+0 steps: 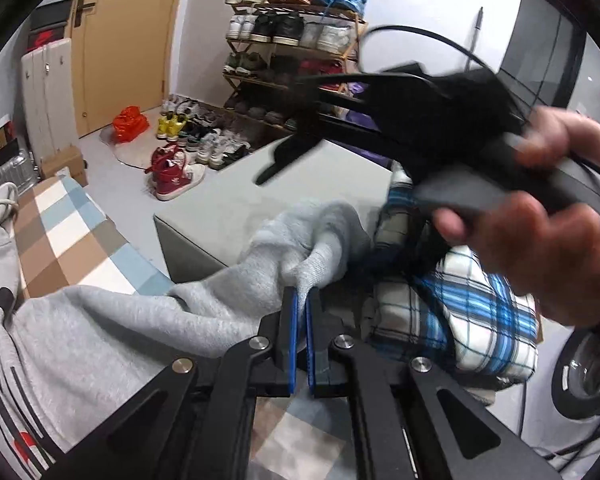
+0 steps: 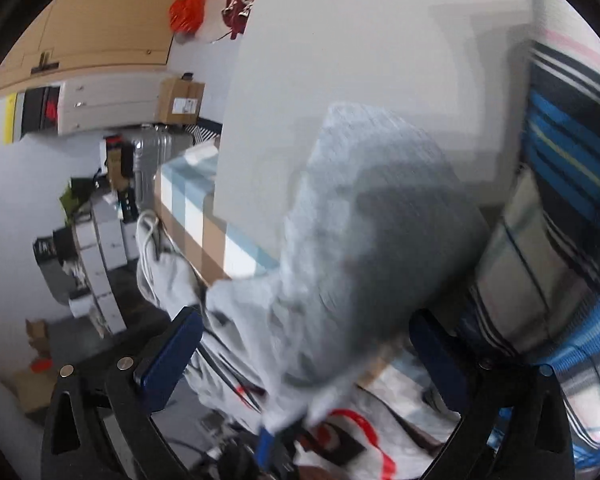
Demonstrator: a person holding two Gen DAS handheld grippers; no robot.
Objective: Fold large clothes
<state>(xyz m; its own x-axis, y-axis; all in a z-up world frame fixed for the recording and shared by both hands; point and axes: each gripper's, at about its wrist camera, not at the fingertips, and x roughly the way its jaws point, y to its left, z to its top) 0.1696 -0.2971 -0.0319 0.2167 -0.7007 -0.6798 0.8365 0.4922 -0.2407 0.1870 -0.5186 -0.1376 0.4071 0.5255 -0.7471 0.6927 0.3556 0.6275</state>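
The left gripper (image 1: 300, 312) has its blue pads pressed together on a bunched fold of the grey sweatshirt (image 1: 112, 320), which it holds raised in front of itself. From that pinch the garment's long axis runs down and away to the gripper's left, its body draping over the checked blanket (image 1: 72, 232) with dark stripes and a red mark showing near the lower left edge. A limp sleeve end (image 1: 316, 236) flops forward just beyond the fingertips, pointing up and to the right.

The right gripper (image 2: 308, 344) is blurred; its two blue-padded fingers (image 2: 168, 352) stand wide apart, and the sweatshirt's sleeve (image 2: 364, 248) hangs in the gap between them without either pad touching it as far as the blur lets me tell. In the left wrist view the right hand (image 1: 540, 216) carries this tool above and to the right of the pinch, over a blue plaid shirt (image 1: 468, 312) heaped just beside the left fingers. A pale table top (image 1: 292, 176) lies ahead.
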